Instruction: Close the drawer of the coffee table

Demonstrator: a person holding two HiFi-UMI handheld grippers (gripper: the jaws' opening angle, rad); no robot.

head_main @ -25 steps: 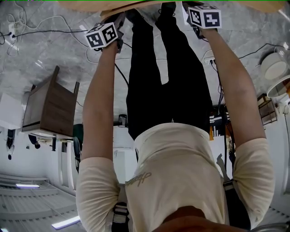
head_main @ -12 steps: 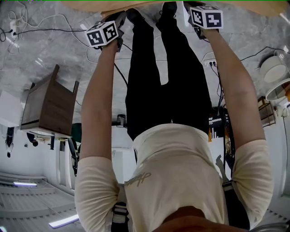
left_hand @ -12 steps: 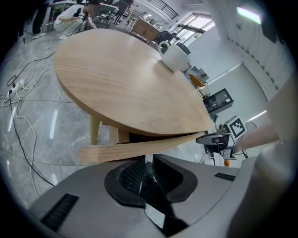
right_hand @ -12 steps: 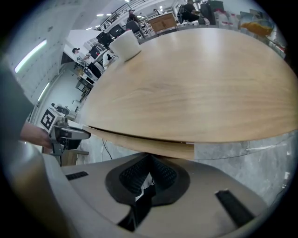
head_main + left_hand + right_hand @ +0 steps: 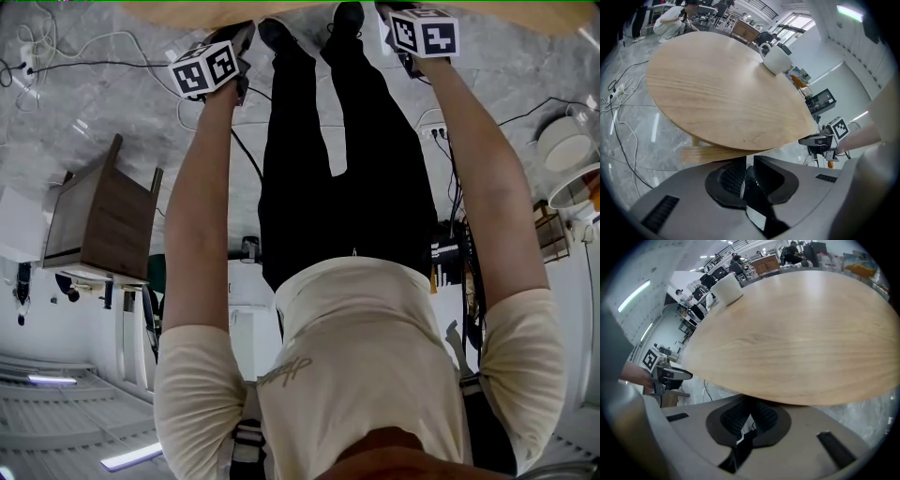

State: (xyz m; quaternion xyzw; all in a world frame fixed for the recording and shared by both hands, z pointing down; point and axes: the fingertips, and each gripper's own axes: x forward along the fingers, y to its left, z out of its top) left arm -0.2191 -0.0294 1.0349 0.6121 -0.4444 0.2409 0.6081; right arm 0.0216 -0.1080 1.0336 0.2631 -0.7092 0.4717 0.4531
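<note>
Left tongs (image 5: pixel 746 164) and right tongs (image 5: pixel 751 413) are hovering pinched together, gripping nothing, at the round tabletop's (image 5: pixel 722 89) near edge, drawer (image 5: pixel 705 153) showing just beneath.

The left arm (image 5: pixel 200 211) and right arm (image 5: pixel 485 187) stretch far ahead. The left claw (image 5: pixel 746 169) and right claw (image 5: pixel 750 414) are each closed on nothing.

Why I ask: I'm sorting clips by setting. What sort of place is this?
Probably a lab or open-plan workshop, not a home: behind the round wooden table stand desks with monitors where people work, and loose cables trail over the grey stone-look floor.
</note>
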